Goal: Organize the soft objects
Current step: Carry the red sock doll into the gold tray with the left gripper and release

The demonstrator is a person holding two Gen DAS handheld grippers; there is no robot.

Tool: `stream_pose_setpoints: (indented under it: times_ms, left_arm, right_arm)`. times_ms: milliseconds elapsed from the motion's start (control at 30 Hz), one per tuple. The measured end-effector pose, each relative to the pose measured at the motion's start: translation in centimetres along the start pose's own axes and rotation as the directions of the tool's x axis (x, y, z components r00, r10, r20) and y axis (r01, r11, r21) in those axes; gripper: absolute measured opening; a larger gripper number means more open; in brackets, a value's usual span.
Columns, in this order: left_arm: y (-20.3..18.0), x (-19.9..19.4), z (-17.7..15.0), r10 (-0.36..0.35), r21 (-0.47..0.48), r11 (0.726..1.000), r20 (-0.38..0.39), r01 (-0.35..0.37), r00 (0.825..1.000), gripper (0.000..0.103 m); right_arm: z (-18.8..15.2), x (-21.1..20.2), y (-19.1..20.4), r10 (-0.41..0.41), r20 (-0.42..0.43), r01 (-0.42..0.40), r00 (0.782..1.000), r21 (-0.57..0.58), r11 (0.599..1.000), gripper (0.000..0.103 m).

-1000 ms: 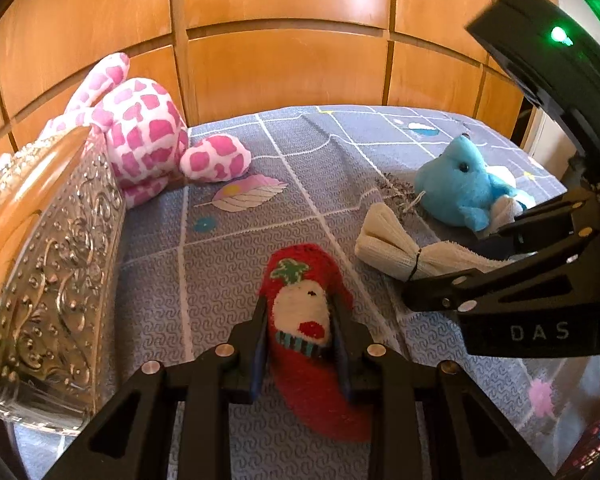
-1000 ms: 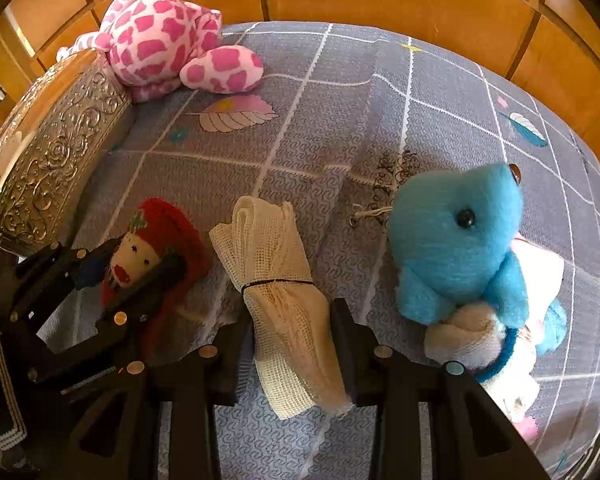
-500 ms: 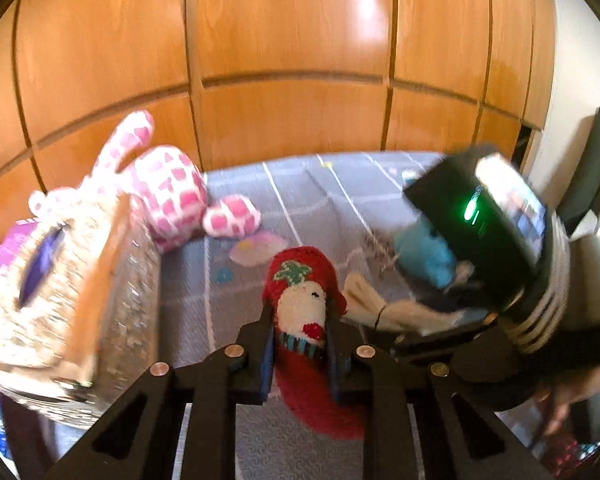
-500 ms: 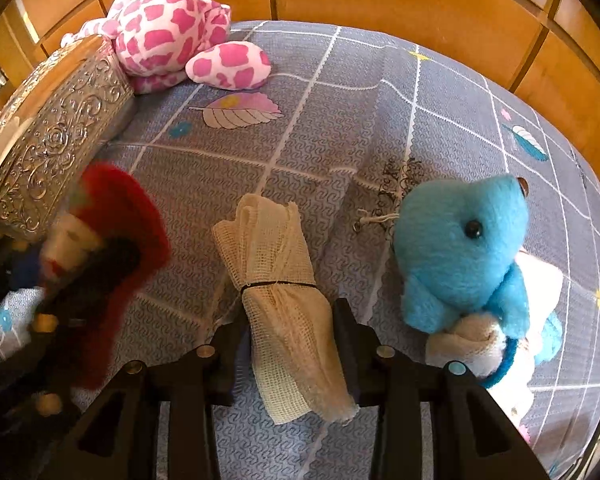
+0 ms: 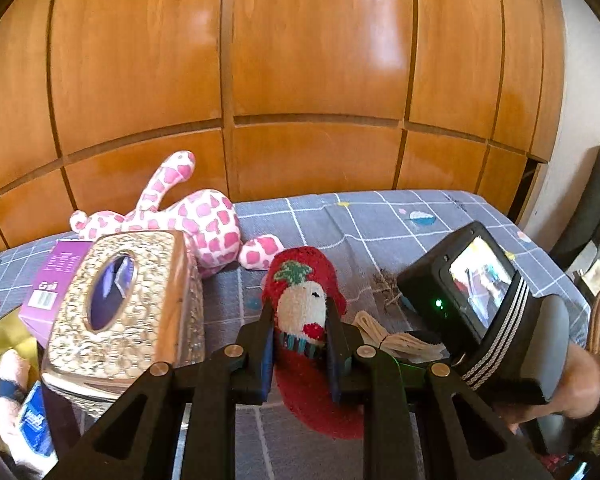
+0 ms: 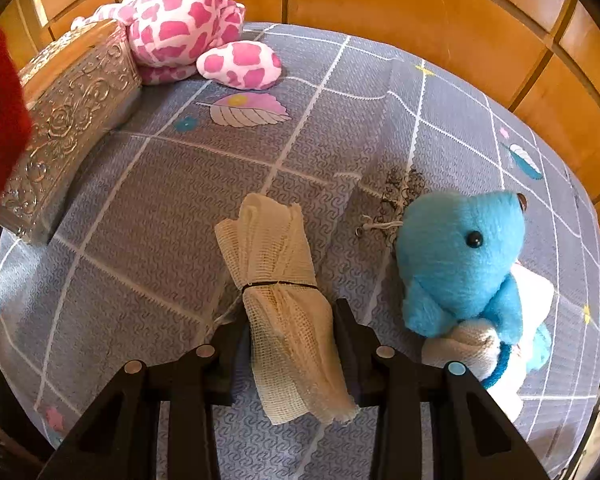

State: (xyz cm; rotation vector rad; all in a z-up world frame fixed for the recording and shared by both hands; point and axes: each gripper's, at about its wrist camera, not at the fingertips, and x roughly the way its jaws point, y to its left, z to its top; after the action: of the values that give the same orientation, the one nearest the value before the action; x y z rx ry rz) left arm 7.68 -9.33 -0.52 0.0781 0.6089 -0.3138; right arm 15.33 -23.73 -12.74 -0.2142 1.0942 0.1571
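Note:
My left gripper (image 5: 298,332) is shut on a red Christmas sock with a white snowman face (image 5: 300,308) and holds it up above the bed. The sock's red edge shows at the far left of the right wrist view (image 6: 0,120). My right gripper (image 6: 292,320) is shut on a cream mesh cloth roll tied with a black band (image 6: 278,276), which still lies on the grey checked bedspread (image 6: 160,184). A blue plush toy (image 6: 460,256) lies just right of the roll. A pink-spotted plush (image 6: 188,28) lies at the back.
An ornate silver tissue box (image 5: 128,308) stands at the left, with a purple box (image 5: 56,276) behind it. White and blue soft items (image 6: 508,344) lie under the blue plush. A wooden panel wall (image 5: 300,80) closes the back. My right gripper's body (image 5: 480,304) sits close on the right.
My left gripper has lifted the red sock off the bedspread and risen, so the tissue box top now shows. The right gripper stays closed around the cloth roll.

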Motion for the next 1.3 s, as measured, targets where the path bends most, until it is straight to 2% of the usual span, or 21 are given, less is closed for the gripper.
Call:
stream_pose_setpoints:
  times_ms: [333, 633, 800, 1000, 1133, 1300]
  left_arm:
    - [1.9, -1.7, 0.7, -0.004, -0.057, 0.998, 0.012, 0.005, 1.0, 0.021]
    - [5.7, -3.0, 1.5, 0.073, -0.097, 0.993, 0.034, -0.07, 0.997, 0.021]
    - [9.6, -2.9, 2.3, 0.111, -0.164, 0.981, 0.012, -0.108, 0.994, 0.021]
    - [15.1, -4.5, 1.9, 0.238, -0.219, 0.948, 0.01, -0.23, 0.971, 0.021]
    - [18.8, -5.6, 0.0, 0.322, -0.258, 0.912, -0.027, -0.318, 0.946, 0.021]
    - [21.4, -6.9, -3.3, 0.396, -0.283, 0.871, -0.082, -0.403, 0.914, 0.021]
  right_arm:
    - [-0.3, 0.0, 0.3, -0.004, 0.004, 0.004, 1.0, -0.002, 1.0, 0.037]
    - [-0.2, -0.2, 0.7, -0.02, 0.006, 0.02, 1.0, -0.02, 1.0, 0.037]
    - [-0.3, -0.2, 1.0, -0.023, 0.007, 0.023, 1.0, -0.025, 0.999, 0.037]
    - [-0.4, -0.3, 1.4, -0.029, 0.01, 0.029, 1.0, -0.032, 0.999, 0.037]
    - [-0.5, -0.3, 1.8, -0.035, 0.013, 0.036, 0.999, -0.04, 0.999, 0.037]
    - [-0.7, -0.5, 2.2, -0.045, 0.019, 0.046, 0.999, -0.055, 0.997, 0.037]
